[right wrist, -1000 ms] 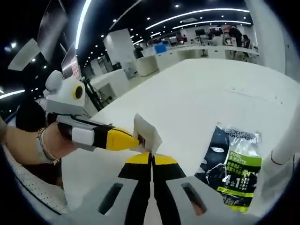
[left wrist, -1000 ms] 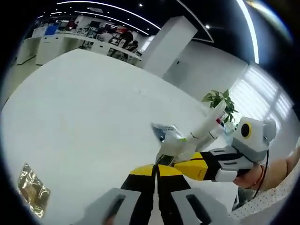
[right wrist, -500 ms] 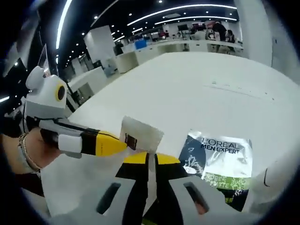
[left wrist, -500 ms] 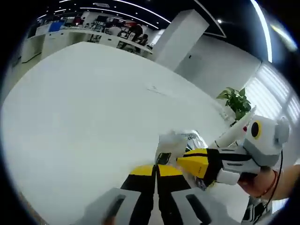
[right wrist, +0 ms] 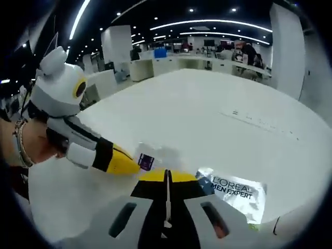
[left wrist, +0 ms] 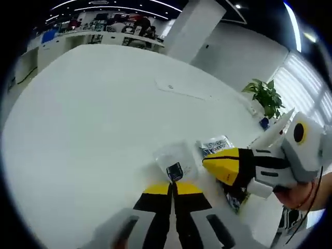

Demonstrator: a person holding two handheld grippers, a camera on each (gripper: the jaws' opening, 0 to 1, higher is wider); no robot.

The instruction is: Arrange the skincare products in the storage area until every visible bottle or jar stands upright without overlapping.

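A small clear sachet (left wrist: 175,162) with a dark barcode label sits at the tip of our left gripper (left wrist: 173,188), whose yellow-and-black jaws are pressed together on its lower edge. We see the sachet lifted a little over the white table (left wrist: 88,114), tilted rather than flat. In the right gripper view the same sachet (right wrist: 150,158) shows its purple-and-white label just ahead of the left gripper's yellow tip (right wrist: 124,162), which comes in from the left with a hand (right wrist: 23,148) behind it.

Our right gripper (right wrist: 167,179) has its jaws closed tight, with only a thin seam between them, and we see nothing held in them. In the left gripper view it reaches in from the right, its yellow tip (left wrist: 224,165) just beside the sachet; whether it touches we cannot tell.

A L'Oréal Men Expert sachet (right wrist: 236,189) lies flat on the table just right of the right gripper's jaws. From the left gripper view it (left wrist: 213,146) is partly hidden behind the right gripper. A potted plant (left wrist: 266,96) stands at the table's far edge.
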